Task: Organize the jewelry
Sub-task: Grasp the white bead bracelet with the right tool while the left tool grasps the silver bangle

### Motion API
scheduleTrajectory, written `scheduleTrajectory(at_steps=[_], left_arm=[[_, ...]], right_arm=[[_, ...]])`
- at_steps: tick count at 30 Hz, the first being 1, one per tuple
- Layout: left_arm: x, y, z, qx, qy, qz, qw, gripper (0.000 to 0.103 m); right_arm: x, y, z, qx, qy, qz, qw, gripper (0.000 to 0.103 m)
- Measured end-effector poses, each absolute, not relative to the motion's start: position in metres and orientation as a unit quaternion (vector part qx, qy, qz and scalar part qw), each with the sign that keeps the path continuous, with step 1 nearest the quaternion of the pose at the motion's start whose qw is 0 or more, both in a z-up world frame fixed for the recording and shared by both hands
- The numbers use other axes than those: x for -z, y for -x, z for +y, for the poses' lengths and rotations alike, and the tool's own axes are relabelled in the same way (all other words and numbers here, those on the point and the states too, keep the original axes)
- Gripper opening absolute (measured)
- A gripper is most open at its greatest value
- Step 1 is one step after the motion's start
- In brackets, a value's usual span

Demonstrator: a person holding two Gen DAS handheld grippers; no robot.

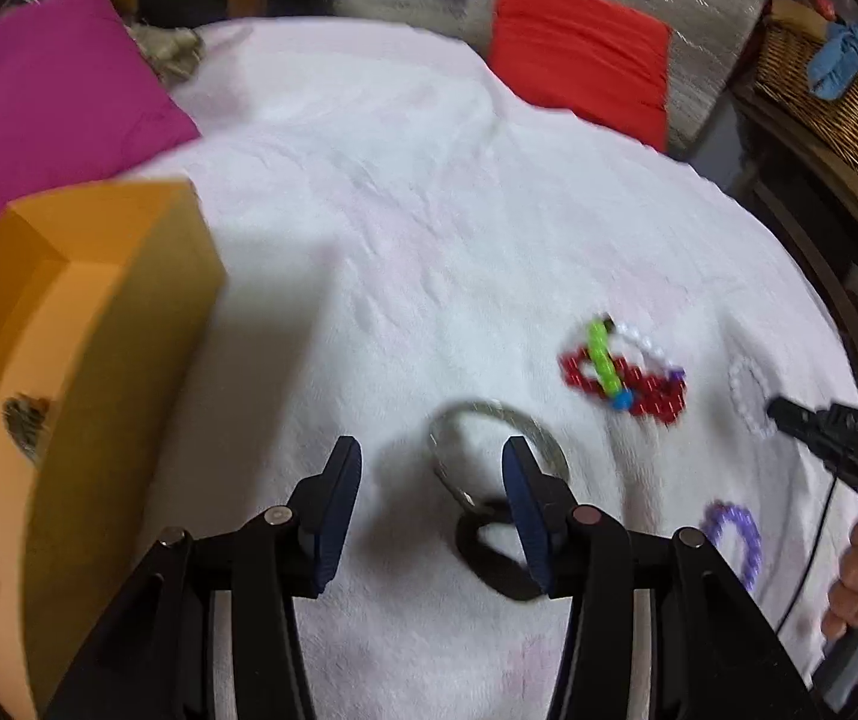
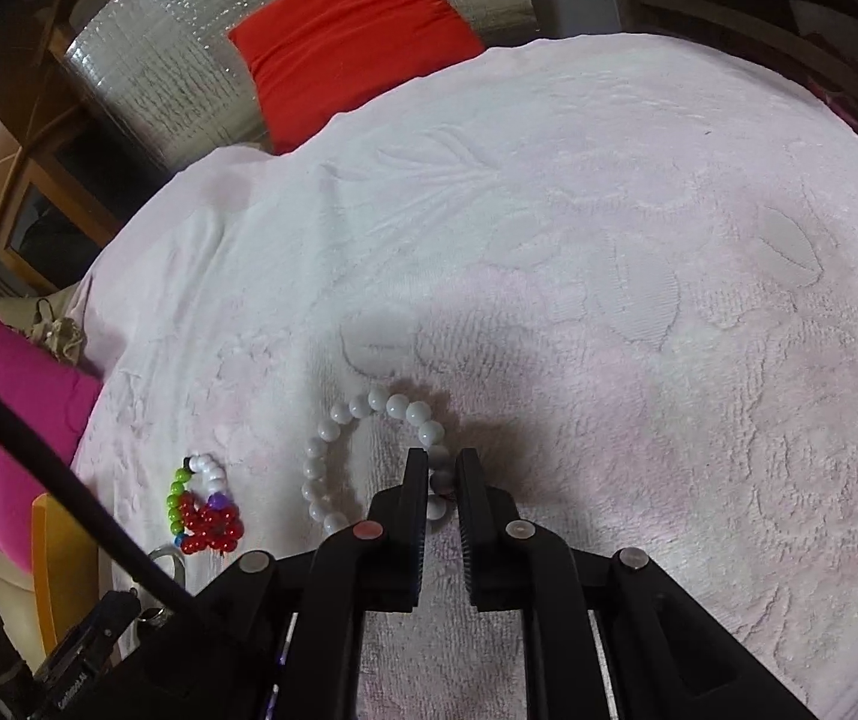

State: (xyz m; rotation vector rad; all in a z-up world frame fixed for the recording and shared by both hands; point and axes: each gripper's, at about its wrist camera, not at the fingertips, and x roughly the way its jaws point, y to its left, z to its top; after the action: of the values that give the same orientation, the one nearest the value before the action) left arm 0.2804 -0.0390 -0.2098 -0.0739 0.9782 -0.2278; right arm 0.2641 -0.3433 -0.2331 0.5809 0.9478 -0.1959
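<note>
Left wrist view: the left gripper [image 1: 432, 468] is being held spread and empty, the silver bangle [image 1: 498, 450] lying just ahead, toward its right finger.

Right wrist view: the white bead bracelet [image 2: 369, 456] is being pinched, apparently, by the right gripper [image 2: 442, 468], its loop lying on the pink bedspread [image 2: 609, 240], ahead and leftward.

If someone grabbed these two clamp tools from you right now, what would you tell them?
Right gripper: shut on the white bead bracelet, which lies on the pink bedspread.
Left gripper: open, empty, above the silver bangle and a dark ring.
Orange box: at the left, for the jewelry, I'd guess.
Left to do: the red-and-green bead cluster, purple bracelet, bangle and ring are all out loose.
</note>
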Motion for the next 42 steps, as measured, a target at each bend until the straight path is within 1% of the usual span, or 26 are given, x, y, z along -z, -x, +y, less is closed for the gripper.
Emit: scheduleTrajectory(at_steps=[4, 9, 16, 22, 26, 37, 40, 41, 42], left_arm=[[0.195, -0.274, -0.056, 0.12, -0.003, 0.427, 0.896, 0.05], [0.201, -0.276, -0.073, 0.13, -0.032, 0.436, 0.89, 0.05], [0.209, -0.285, -0.055, 0.097, -0.019, 0.455, 0.885, 0.05], [0.218, -0.297, -0.024, 0.097, 0.045, 0.485, 0.868, 0.05], [0.224, -0.299, -0.022, 0.12, 0.076, 0.501, 0.854, 0.05], [0.227, -0.302, -0.042, 0.128, 0.046, 0.506, 0.852, 0.05], [0.219, -0.297, -0.048, 0.128, 0.023, 0.492, 0.861, 0.05], [0.217, -0.296, -0.05, 0.131, 0.017, 0.489, 0.862, 0.051], [0.215, -0.294, -0.053, 0.132, 0.013, 0.485, 0.864, 0.059]], right_arm=[[0.235, -0.266, -0.342, 0.09, -0.28, 0.45, 0.843, 0.013], [0.237, -0.265, -0.342, 0.086, -0.274, 0.452, 0.845, 0.014], [0.238, -0.266, -0.342, 0.081, -0.264, 0.449, 0.85, 0.014], [0.237, -0.268, -0.338, 0.085, -0.257, 0.449, 0.851, 0.014], [0.237, -0.269, -0.339, 0.086, -0.263, 0.448, 0.85, 0.015], [0.237, -0.267, -0.338, 0.09, -0.262, 0.446, 0.851, 0.015], [0.236, -0.267, -0.338, 0.091, -0.261, 0.447, 0.851, 0.015], [0.236, -0.267, -0.338, 0.091, -0.262, 0.446, 0.851, 0.015], [0.236, -0.267, -0.338, 0.091, -0.262, 0.446, 0.851, 0.015]])
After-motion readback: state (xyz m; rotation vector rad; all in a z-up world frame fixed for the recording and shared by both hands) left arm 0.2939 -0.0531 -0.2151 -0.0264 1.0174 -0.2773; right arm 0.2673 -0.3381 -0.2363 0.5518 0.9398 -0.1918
